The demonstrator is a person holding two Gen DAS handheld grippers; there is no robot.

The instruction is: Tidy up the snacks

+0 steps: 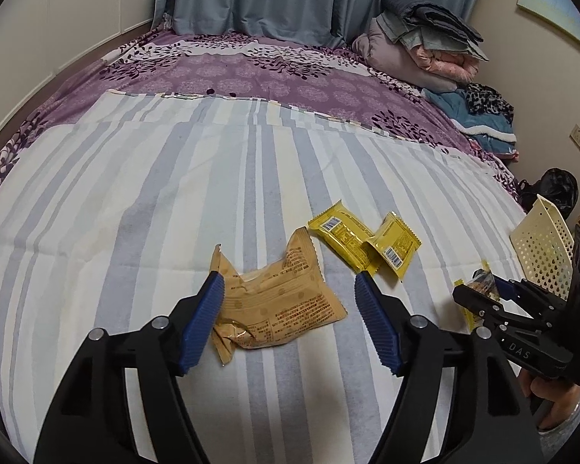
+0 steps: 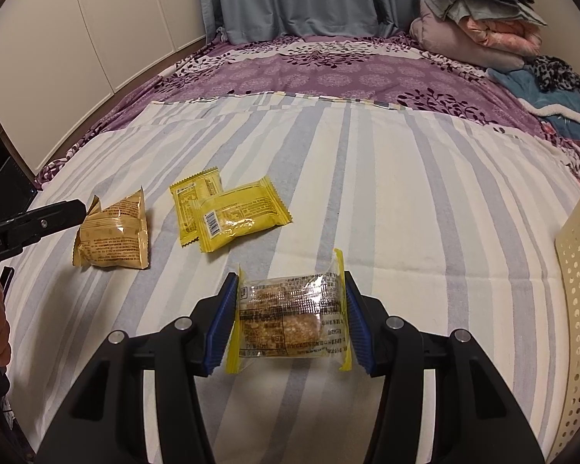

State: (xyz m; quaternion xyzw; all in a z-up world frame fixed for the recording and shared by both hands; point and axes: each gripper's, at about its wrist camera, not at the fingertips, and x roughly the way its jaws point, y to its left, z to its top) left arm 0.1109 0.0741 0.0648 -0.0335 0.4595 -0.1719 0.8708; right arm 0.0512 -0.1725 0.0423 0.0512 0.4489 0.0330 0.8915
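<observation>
- The right hand-held gripper (image 2: 290, 319) is closed on a clear snack pack (image 2: 290, 317) with yellow end seals, its blue pads (image 2: 220, 324) pressing the two sealed ends; the pack sits near the camera, low over the striped sheet (image 2: 406, 193) on the bed.
- The likely step is carrying this pack to the cream perforated basket (image 2: 578, 290) at the right edge. Keep the squeeze light: the film looks slippery and the cake inside would probably crush, so holding by the seals is the safer grip.
- The left hand-held gripper (image 1: 290, 319) is open, its jaws standing either side of a tan snack pack (image 1: 274, 301); the left pad looks to touch the pack's crumpled edge, the right pad is apart from it. To take it well, centre the pack between the jaws before closing.
- Two yellow snack packs (image 1: 363, 239) lie overlapping just beyond the tan one, in the middle of the sheet.
- Room: the stretch of sheet between the held pack and the basket is bare, so a rightward move looks unobstructed.
- Edges: the basket wall stands tilted; the pack should probably be lifted over its rim rather than pushed against it. Its inside is not visible.
- The bed's far half, with its purple cover (image 2: 328, 65) and folded bedding (image 2: 479, 19), is well apart from the work.
</observation>
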